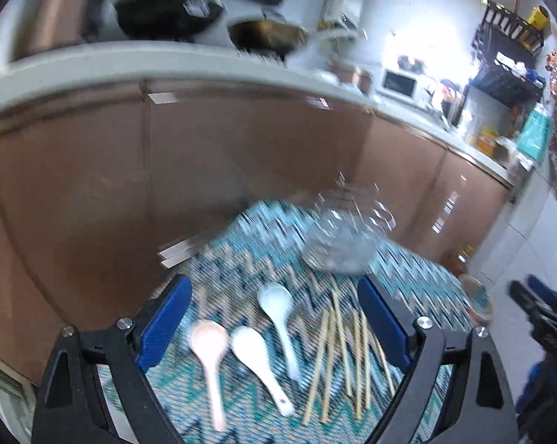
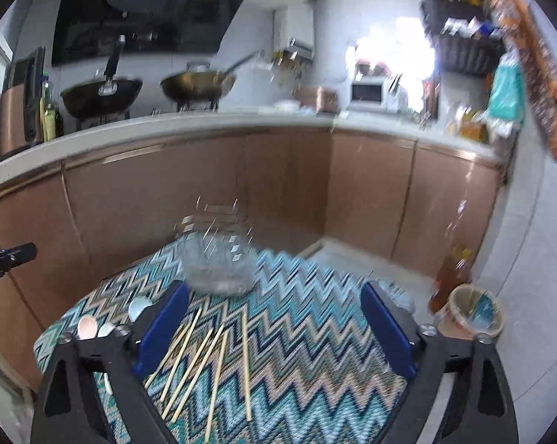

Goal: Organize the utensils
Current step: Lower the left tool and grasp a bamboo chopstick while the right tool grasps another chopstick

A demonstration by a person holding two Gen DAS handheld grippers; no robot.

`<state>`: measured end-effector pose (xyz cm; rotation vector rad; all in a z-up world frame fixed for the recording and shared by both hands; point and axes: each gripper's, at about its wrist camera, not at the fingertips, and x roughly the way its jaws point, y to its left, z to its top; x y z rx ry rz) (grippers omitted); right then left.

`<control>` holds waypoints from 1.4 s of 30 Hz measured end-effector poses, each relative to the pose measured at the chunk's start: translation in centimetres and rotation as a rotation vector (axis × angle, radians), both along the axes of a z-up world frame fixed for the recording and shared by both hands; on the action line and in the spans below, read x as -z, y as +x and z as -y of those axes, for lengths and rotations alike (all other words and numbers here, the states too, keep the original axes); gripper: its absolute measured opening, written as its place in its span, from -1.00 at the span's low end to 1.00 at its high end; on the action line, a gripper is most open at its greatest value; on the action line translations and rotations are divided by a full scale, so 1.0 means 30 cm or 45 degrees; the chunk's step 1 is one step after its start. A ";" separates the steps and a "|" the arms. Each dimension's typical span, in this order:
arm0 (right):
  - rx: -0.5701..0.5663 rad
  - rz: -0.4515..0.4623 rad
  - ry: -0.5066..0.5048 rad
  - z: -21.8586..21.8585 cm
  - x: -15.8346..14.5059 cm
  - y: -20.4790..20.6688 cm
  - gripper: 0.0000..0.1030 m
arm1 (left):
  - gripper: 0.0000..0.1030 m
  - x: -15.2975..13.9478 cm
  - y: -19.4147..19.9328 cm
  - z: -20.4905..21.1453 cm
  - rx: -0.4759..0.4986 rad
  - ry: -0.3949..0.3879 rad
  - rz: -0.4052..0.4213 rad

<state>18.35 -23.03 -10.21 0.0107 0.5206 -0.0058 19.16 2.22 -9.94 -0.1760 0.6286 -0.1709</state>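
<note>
On a zigzag-patterned mat [image 1: 249, 244] lie three spoons: a pink spoon [image 1: 210, 355], a white spoon [image 1: 260, 362] and a pale blue spoon [image 1: 280, 318]. Several wooden chopsticks [image 1: 347, 355] lie to their right. A clear glass jar [image 1: 343, 244] stands at the mat's far side. My left gripper [image 1: 274, 329] is open and empty above the spoons. My right gripper [image 2: 274, 333] is open and empty above the chopsticks [image 2: 204, 359], with the jar [image 2: 217, 255] ahead and the spoon bowls [image 2: 88, 325] at its left. The right gripper also shows at the left wrist view's right edge [image 1: 533, 303].
Brown cabinets [image 2: 189, 199] under a white counter [image 2: 167, 129] stand behind the table. Two woks [image 2: 101, 96] and a microwave [image 2: 369, 94] sit on the counter. An amber bottle [image 2: 450, 277] and a small round tub [image 2: 476, 312] stand at the mat's right edge.
</note>
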 end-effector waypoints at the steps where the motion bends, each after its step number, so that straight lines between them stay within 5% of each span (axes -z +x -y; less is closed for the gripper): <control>1: -0.025 -0.039 0.016 0.001 0.016 0.023 0.50 | 0.73 0.022 0.024 0.012 0.035 -0.012 -0.036; 3: -0.094 -0.140 0.067 0.008 0.057 0.082 0.06 | 0.60 0.057 0.064 0.039 0.102 -0.036 -0.102; 9: -0.239 -0.387 0.142 0.020 0.162 0.230 -0.37 | 0.05 0.237 0.261 0.179 0.346 -0.088 -0.436; 18: -0.290 -0.582 0.195 0.068 0.296 0.399 -0.45 | -0.42 0.434 0.481 0.321 0.439 -0.026 -0.755; 26: -0.308 -0.639 0.196 0.096 0.361 0.470 -0.45 | -0.63 0.520 0.567 0.365 0.428 0.049 -0.836; 42: -0.373 -0.767 0.195 0.062 0.455 0.587 -0.45 | -0.65 0.575 0.617 0.440 0.464 0.217 -0.884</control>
